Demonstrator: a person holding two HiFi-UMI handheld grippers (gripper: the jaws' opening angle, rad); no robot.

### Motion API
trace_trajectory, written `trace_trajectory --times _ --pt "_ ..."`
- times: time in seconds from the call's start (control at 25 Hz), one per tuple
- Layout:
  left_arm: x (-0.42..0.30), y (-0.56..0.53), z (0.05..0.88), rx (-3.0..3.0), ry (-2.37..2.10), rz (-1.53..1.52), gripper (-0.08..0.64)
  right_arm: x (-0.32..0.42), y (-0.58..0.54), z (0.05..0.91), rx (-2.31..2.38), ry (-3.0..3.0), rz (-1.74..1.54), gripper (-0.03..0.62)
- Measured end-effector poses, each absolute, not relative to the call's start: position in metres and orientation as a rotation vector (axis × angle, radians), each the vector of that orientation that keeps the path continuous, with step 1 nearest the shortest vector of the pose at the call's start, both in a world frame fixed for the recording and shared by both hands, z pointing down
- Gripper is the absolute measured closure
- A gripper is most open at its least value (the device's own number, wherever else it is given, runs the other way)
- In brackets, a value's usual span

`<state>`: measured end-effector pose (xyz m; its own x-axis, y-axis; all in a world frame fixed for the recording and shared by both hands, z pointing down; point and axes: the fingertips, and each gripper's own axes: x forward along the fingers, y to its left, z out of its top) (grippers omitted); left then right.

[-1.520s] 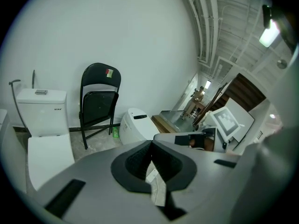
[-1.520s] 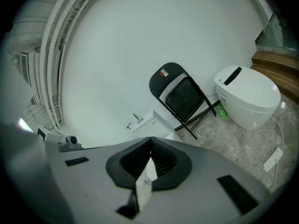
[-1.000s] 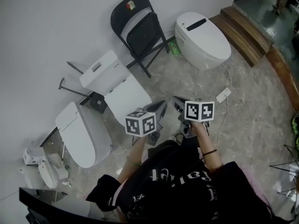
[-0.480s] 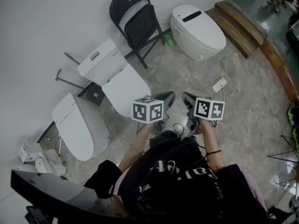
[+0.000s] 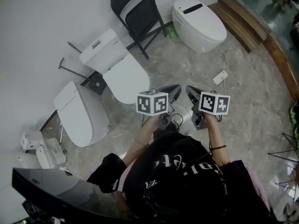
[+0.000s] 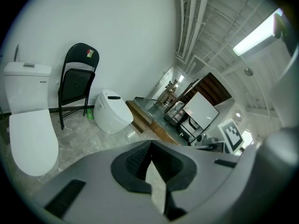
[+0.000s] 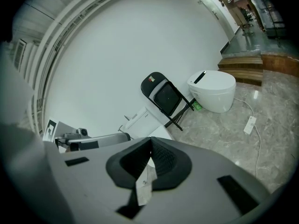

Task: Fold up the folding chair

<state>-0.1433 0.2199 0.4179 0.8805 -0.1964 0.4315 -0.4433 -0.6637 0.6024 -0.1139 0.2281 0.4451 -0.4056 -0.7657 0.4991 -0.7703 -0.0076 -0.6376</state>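
At the far left of the head view I see a white toilet [image 5: 81, 113] lying against the wall. Next to it is a second toilet with a cistern [image 5: 117, 71], its lid facing up towards me. Past that, at the top of the head view, the black folding chair [image 5: 138, 13] stands on the marble floor [image 5: 252, 101] with its back to the white wall and its legs splayed. It sits between the cistern toilet and a rounded white toilet [image 5: 198, 24]. A small green object [image 5: 172, 30] lies by the chair's foot.

The chair is well apart from both of my tools. In the left gripper view it shows far off at the left [image 6: 77, 80], and in the right gripper view it is near the centre [image 7: 164, 97], against the wall.

The left gripper [image 5: 174, 91] is held out in front of the person's body. Its jaws are clenched together with nothing between the pads [image 6: 150, 146]. Just beside it, the right gripper [image 5: 191, 93] is also clenched tight and empty [image 7: 150, 141]. Both point towards the chair.

To the right, a white power strip [image 5: 220, 77] lies on the floor on its cable. A wooden step [image 5: 247, 22] runs along the upper right corner.
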Motion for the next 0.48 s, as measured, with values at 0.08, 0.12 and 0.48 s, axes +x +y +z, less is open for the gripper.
trace_trajectory --times 0.08,0.12,0.48 --pt "-0.139 0.233 0.415 2.293 -0.472 0.404 0.557 -0.108 0.244 0.444 1.699 -2.212 1.42 0.578" --pt "-0.137 0.241 0.414 2.292 -0.479 0.398 0.557 -0.105 0.252 0.444 1.695 -2.215 1.419 0.578" --pt "-0.121 0.309 0.416 2.282 -0.536 0.379 0.557 -0.091 0.315 0.441 1.624 -2.264 1.304 0.578"
